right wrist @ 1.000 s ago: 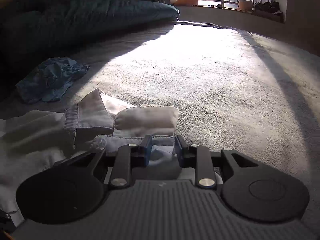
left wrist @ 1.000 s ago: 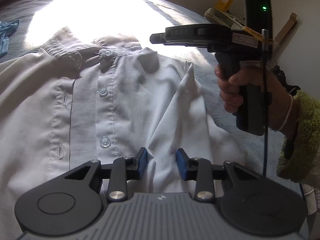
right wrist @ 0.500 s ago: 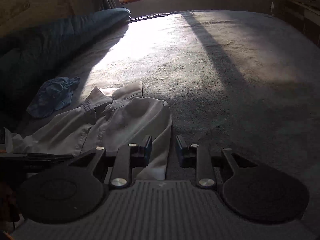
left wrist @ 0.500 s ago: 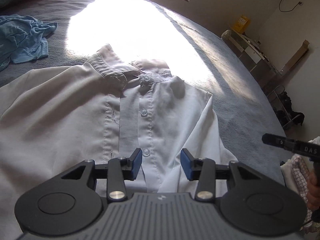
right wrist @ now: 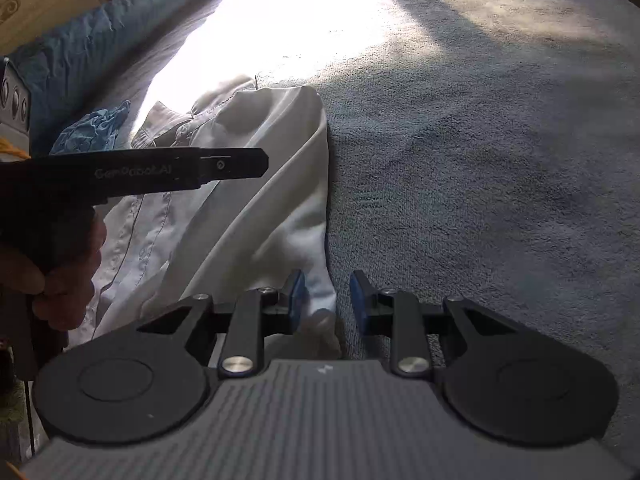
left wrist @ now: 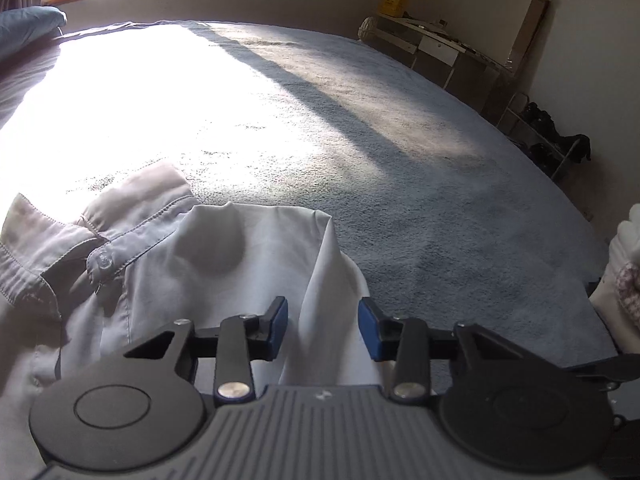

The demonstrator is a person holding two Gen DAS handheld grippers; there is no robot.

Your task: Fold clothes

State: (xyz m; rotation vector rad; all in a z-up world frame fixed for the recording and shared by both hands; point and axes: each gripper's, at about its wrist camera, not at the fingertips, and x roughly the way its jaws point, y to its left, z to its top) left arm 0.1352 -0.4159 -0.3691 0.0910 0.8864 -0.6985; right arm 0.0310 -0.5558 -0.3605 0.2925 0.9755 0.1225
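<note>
A pale button-up shirt (left wrist: pixel 224 264) lies flat on the grey bed cover (left wrist: pixel 420 160), collar up at the left, its right side folded inward. My left gripper (left wrist: pixel 323 328) is open and empty, hovering over the folded right edge of the shirt. My right gripper (right wrist: pixel 327 300) is open and empty just above the shirt's (right wrist: pixel 256 184) lower right edge, where cloth meets the bed cover (right wrist: pixel 480 140). The left gripper's black body, held in a hand, shows in the right wrist view (right wrist: pixel 160 170) above the shirt.
A crumpled blue garment (right wrist: pixel 94 130) lies beyond the shirt near a blue pillow (right wrist: pixel 100 32). A low shelf (left wrist: pixel 440 52) and shoe rack (left wrist: pixel 548 140) stand past the bed's far right edge. A sunlit patch covers the bed's upper left.
Both grippers have moved back and lower toward the shirt's right side. The left view has swung right, away from the shirt's front. The right gripper came in over the shirt's folded edge.
</note>
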